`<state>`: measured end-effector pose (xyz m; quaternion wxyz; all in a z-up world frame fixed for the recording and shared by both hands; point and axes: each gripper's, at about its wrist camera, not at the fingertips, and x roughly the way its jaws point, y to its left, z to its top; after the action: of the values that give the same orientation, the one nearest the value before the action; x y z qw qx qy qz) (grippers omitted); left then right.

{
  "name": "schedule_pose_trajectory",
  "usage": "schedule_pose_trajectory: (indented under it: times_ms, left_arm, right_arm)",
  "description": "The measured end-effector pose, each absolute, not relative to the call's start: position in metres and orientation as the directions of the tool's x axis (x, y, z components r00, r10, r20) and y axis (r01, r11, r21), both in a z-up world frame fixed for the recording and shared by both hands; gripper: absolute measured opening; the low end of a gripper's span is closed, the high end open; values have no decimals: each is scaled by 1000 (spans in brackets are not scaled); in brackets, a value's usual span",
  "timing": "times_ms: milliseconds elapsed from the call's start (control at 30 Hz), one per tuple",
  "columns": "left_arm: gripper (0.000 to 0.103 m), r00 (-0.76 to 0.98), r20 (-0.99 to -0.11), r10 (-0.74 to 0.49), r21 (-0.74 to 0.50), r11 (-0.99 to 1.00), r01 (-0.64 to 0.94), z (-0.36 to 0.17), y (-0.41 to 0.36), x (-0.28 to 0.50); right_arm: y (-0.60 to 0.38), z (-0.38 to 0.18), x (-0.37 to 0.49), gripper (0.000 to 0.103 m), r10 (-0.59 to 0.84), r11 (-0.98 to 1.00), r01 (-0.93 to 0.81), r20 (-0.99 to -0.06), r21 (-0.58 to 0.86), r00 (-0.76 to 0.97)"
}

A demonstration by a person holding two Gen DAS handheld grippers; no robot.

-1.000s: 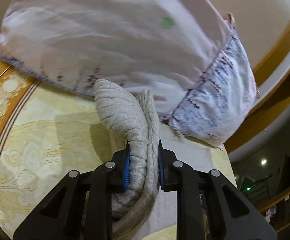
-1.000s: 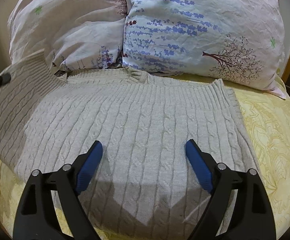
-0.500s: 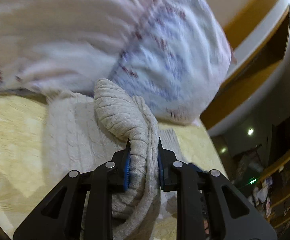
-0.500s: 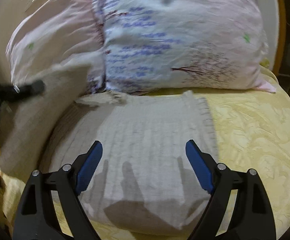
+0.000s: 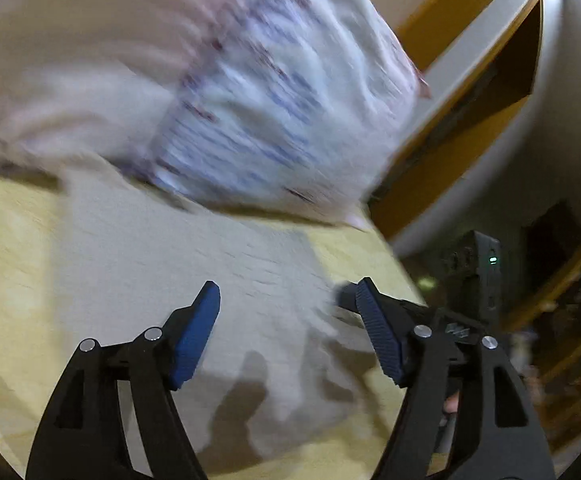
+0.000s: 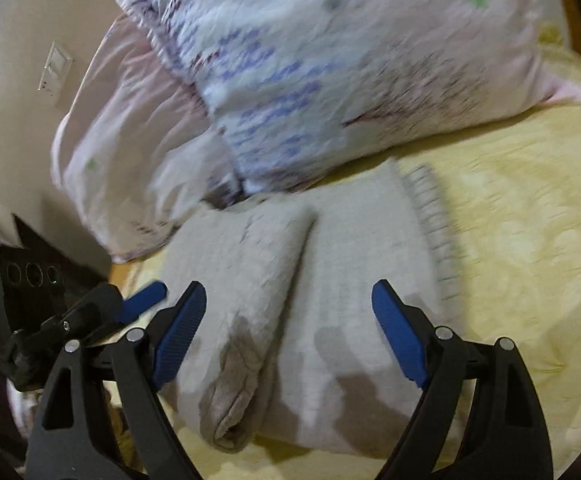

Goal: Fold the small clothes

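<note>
Sweater [image 6: 330, 272]: grey knit, lying on the yellow bed [image 6: 530, 220] just below the pillows [image 6: 330, 60]; one side folded in.
Long axis: runs from pillows toward the claws.
Left claw [image 5: 286, 300]: jaws opening, nothing between the pads.
Right claw [image 6: 288, 300]: spread wide, empty, directly over the fold line; nearer.

Dim warm light, heavy motion blur, fisheye vignette

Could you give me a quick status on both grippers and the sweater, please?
Left gripper opening, nothing between its pads. Right gripper open, empty. Sweater on the bed, one side folded over. Pillows touch its far edge.
</note>
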<state>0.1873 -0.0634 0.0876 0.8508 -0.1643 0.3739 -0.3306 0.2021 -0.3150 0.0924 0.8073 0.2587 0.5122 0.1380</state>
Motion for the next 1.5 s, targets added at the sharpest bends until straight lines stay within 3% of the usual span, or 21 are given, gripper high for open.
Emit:
schedule_pose_trajectory:
  times_ms: [100,300,633,767,1033,1267,1400,1500]
  left_arm:
    - [71,612,-596,-519,-410,853,324,88,-36,190]
    - [71,572,-706,-418,-366,907,210,60,-9,202]
    - [74,507,-723,-469,-438,879,188,37,-5,206]
    - [81,504,-714,-487,-474,865,164,38,-3,207]
    - [87,533,-657,-534,-546,824,153,51,9,202]
    - [87,506,-653,-564,-551,812,193,49,-2,200]
    - [87,482,-658,-579,-549,806,219,47,-14,199]
    - [87,464,-664,-586,-545,805,235,45,-23,198]
  right_arm:
    - [-307,83,210,83,530,802,61,-756,594,384]
    - [-293,60,222,57,601,756,93,-744,648,293]
    - [-283,45,236,44,646,717,89,-707,691,288]
    - [-279,40,242,21,631,725,85,-709,683,315]
    - [-288,79,239,16,551,795,6,-727,606,409]
    - [-323,116,232,16,356,908,14,-786,420,506]
    - [-344,107,228,16,217,956,67,-844,285,490]
    - [-352,95,224,15,191,965,73,-862,253,470]
